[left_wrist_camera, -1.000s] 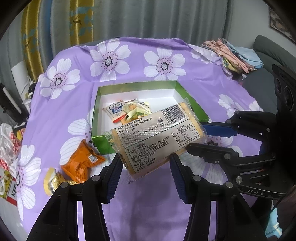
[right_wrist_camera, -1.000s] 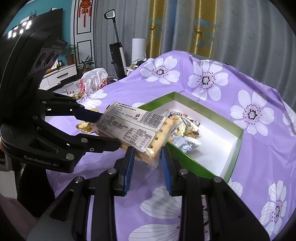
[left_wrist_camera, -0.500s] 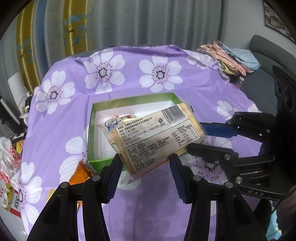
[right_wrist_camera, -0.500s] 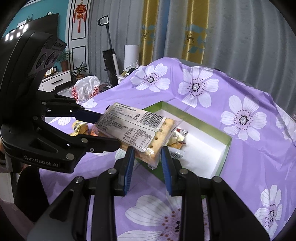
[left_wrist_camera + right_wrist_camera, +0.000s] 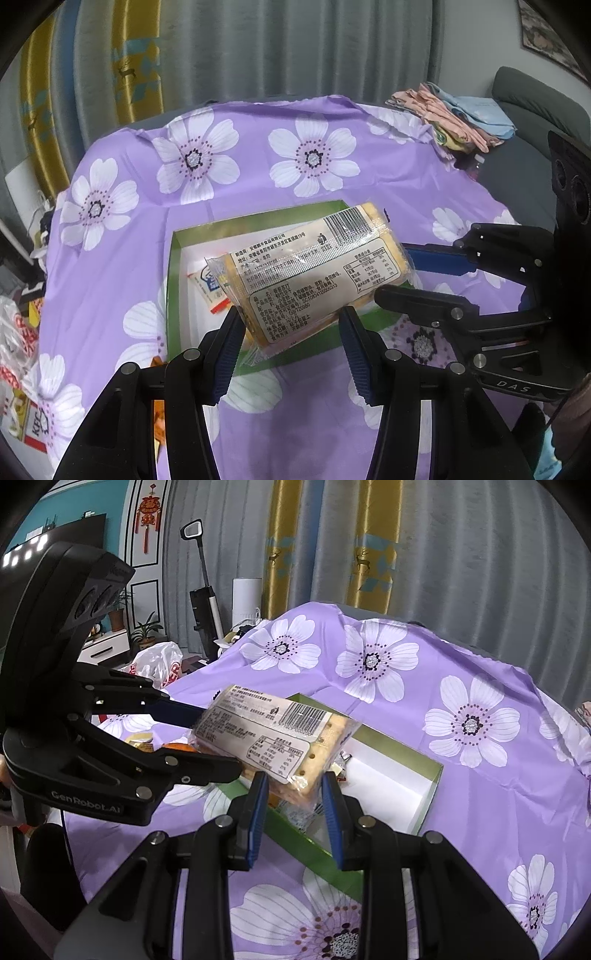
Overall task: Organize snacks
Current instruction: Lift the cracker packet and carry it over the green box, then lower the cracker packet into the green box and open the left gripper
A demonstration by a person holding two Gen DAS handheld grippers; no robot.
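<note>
So both tools are pinching the same cracker pack, held up in the air. Left tool has its blue pads on the pack's near end, and the right tool is clamped on the other end, coming in from the left tool's right side. Just past and under the pack sits the green box with a few small snacks inside, on the purple flowered bench cover.
</note>
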